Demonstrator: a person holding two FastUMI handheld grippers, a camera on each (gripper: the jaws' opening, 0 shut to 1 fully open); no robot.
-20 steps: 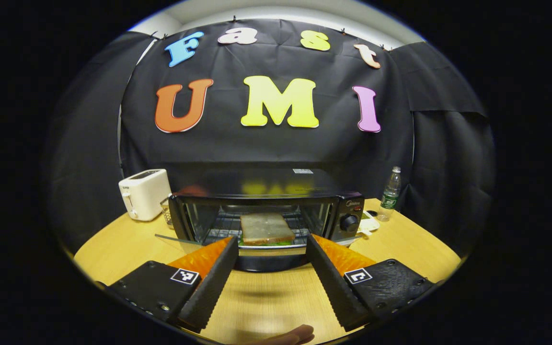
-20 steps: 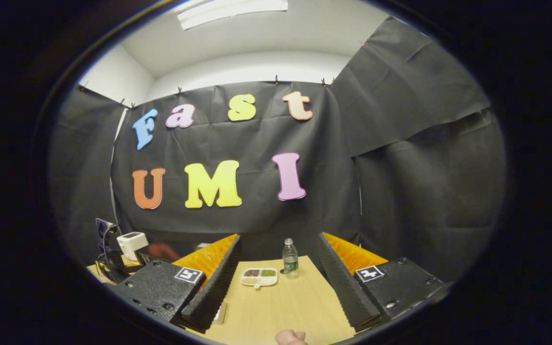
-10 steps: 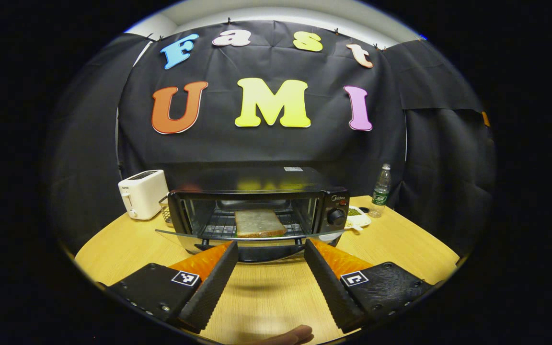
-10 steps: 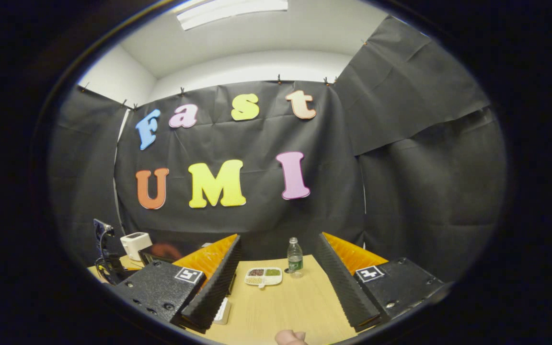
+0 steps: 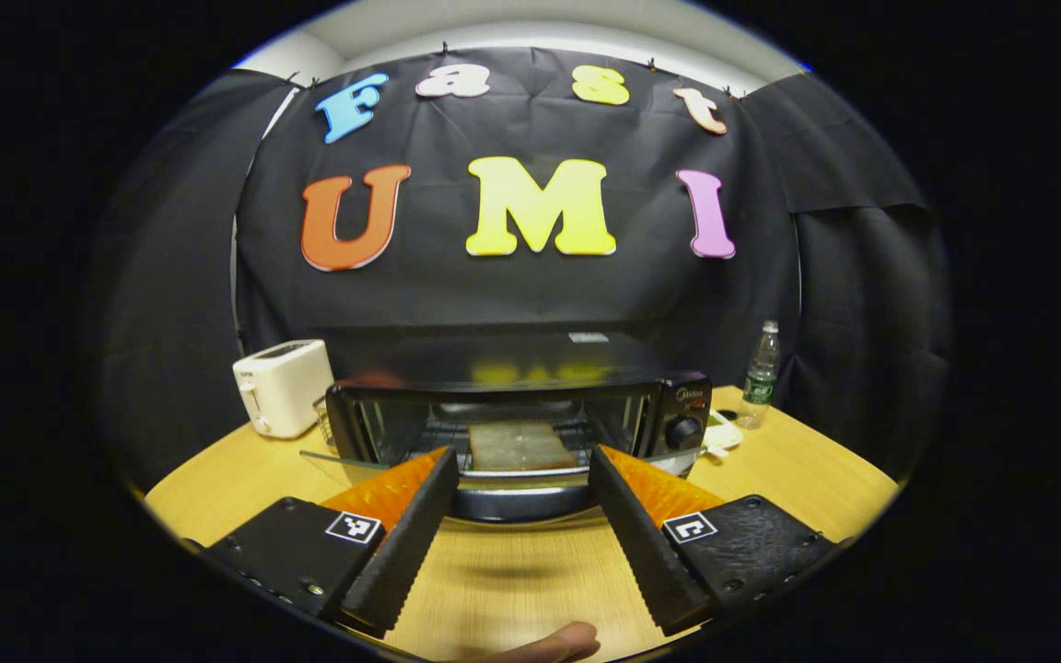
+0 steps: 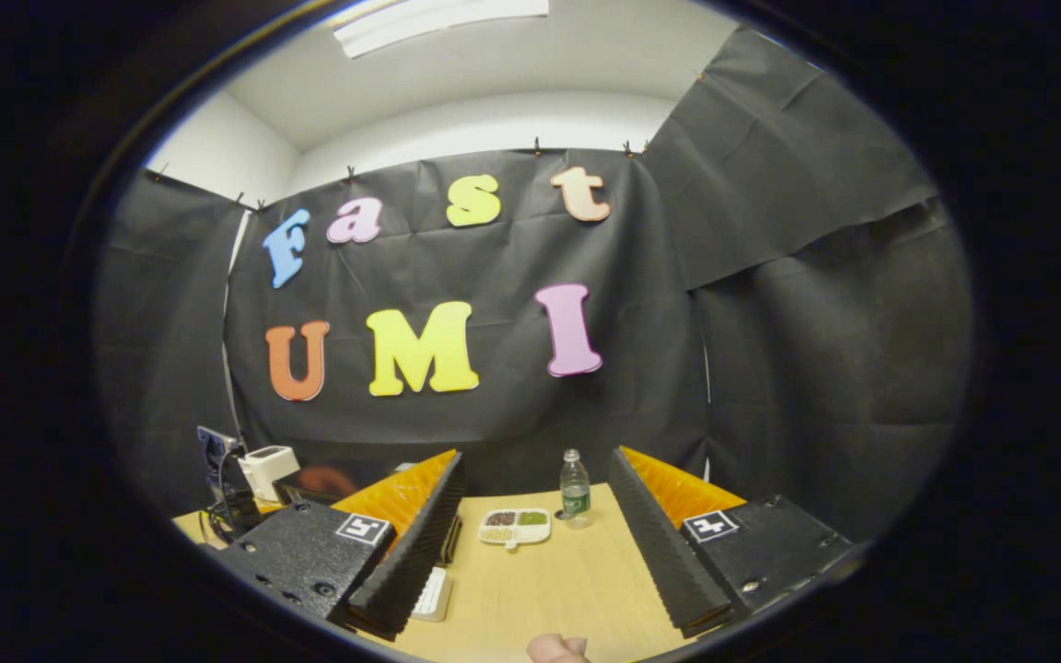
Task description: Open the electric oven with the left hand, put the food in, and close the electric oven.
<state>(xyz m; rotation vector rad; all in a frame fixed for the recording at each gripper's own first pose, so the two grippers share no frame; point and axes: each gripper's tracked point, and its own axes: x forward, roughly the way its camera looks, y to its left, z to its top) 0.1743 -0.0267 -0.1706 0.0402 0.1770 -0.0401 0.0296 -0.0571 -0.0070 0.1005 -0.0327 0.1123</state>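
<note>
- Table (image 5: 775,465): a light wooden top that carries every item listed below; it also appears in the right gripper view (image 6: 549,580).
- Electric oven (image 5: 512,405): black, standing at the middle of the table against the back cloth. Its glass door (image 5: 512,474) hangs partly open, tilted outward from the bottom hinge, with the cavity visible above the door's top edge. A control knob (image 5: 683,431) sits on the right-hand panel.
- Left gripper (image 5: 517,470): fingers spread wide apart, holding nothing. It is directly in front of the oven door, with the fingertips at the level of the door's top edge; contact with the door cannot be confirmed.
- Right gripper (image 6: 535,470): fingers likewise spread wide, empty, above bare table and well apart from the oven.
- Toaster (image 5: 282,387): white, on the table just left of the oven; also seen in the right gripper view (image 6: 271,465).
- Food (image 5: 521,445): a slice of bread lying flat on the wire rack inside the oven cavity, about centred.
- Water bottle (image 5: 759,376): clear with a green label, upright near the table's far right edge; in the right gripper view (image 6: 573,488) it stands just beside the dish.
- Divided dish (image 6: 514,527): white, with small portions in its compartments, on the table to the right of the oven (image 5: 722,433).
- Fingertip (image 5: 558,642): of the person, at the lower edge of the left gripper view.
</note>
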